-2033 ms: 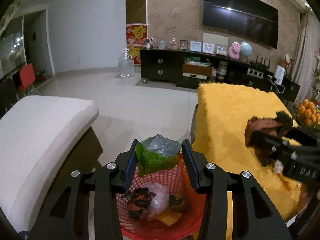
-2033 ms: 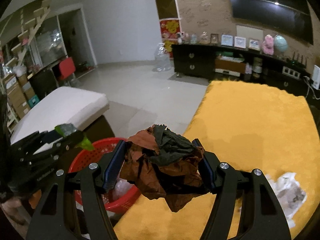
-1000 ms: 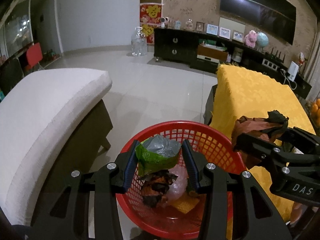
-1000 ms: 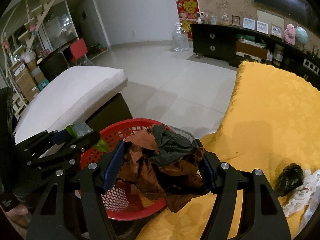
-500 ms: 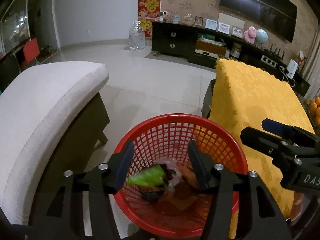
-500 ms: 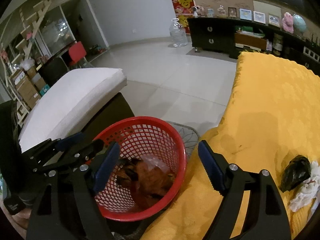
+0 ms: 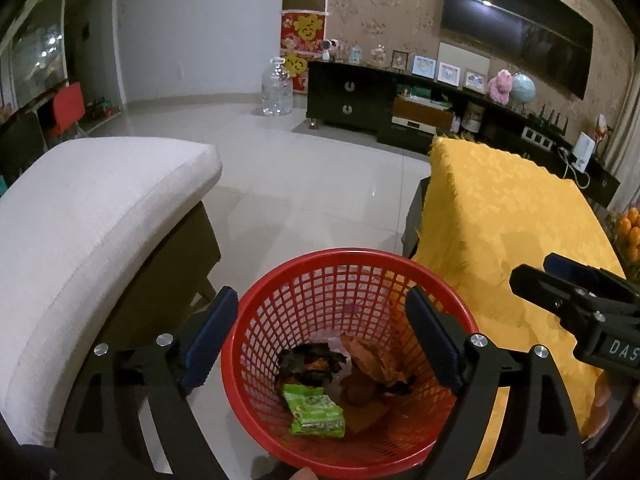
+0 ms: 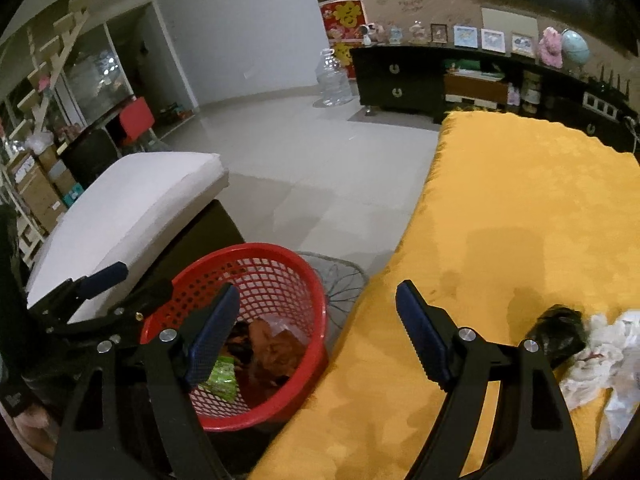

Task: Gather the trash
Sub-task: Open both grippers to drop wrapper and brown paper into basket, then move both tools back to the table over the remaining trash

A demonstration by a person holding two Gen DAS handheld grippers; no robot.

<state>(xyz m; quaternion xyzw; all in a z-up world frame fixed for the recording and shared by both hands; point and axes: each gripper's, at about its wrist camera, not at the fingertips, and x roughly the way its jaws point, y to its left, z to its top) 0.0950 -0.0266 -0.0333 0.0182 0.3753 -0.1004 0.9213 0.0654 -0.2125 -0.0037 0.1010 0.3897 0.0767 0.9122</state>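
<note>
at the bottom centre of the left wrist view, red basket holds green wrapper and brown crumpled trash. left gripper fingers released, empty, above the basket. right gripper fingers released, empty, over the basket's edge beside the yellow desk. drop step looks done; next likely the black wad and white tissue, lower right of the right wrist view. "das" readable on right gripper body; wrapper print unreadable.

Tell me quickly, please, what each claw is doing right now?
Left claw: open, empty, above the red basket.
Right claw: open, empty, over the basket's edge and the yellow cloth.
</note>
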